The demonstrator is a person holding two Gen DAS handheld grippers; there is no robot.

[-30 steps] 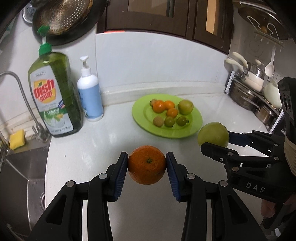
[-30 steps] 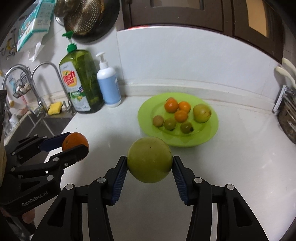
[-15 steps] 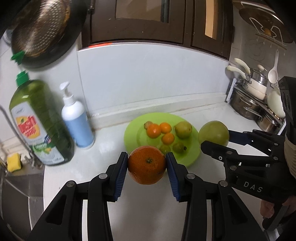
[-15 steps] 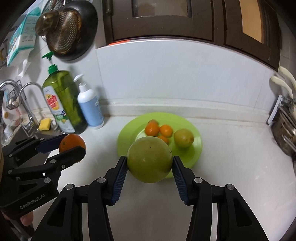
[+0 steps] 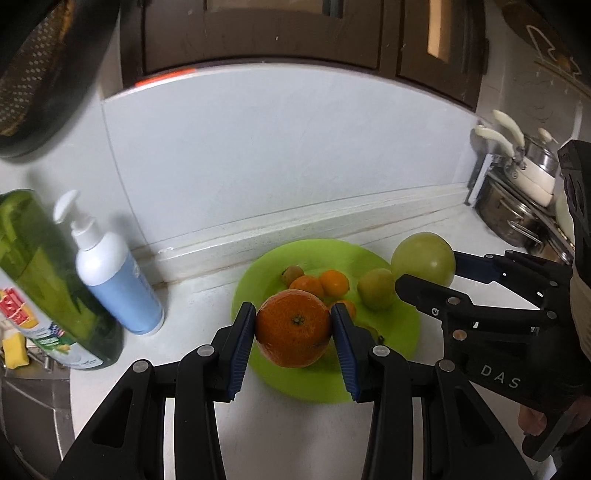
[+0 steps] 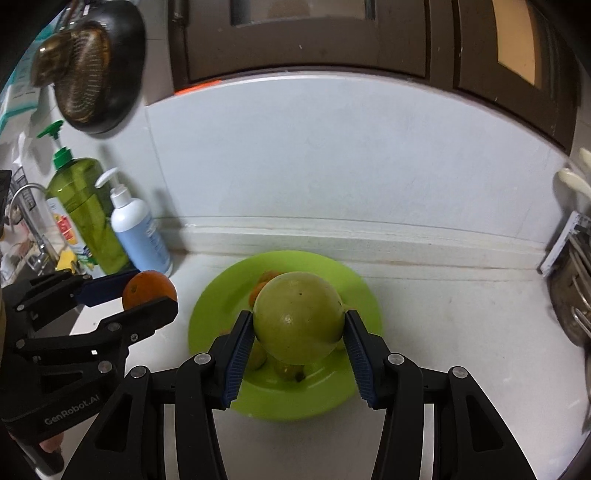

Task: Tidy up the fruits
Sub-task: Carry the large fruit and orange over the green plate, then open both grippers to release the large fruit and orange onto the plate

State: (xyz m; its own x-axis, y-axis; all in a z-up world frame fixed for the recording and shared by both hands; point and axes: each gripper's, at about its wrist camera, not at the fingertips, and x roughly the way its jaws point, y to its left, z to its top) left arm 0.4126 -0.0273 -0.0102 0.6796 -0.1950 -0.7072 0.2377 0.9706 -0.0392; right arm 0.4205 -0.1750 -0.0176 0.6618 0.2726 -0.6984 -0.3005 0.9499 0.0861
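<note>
Left wrist: white counter (image 5: 192,314) meets pale backsplash (image 5: 280,147) beneath dark cabinets (image 5: 258,33).

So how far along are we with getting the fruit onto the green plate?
Done: several small oranges and small green fruits already lie on the green plate. In hand: the left gripper grips a large orange, the right gripper a big green fruit, both held over the plate. Left: set both down and release. No other loose fruit shows on the counter.
</note>
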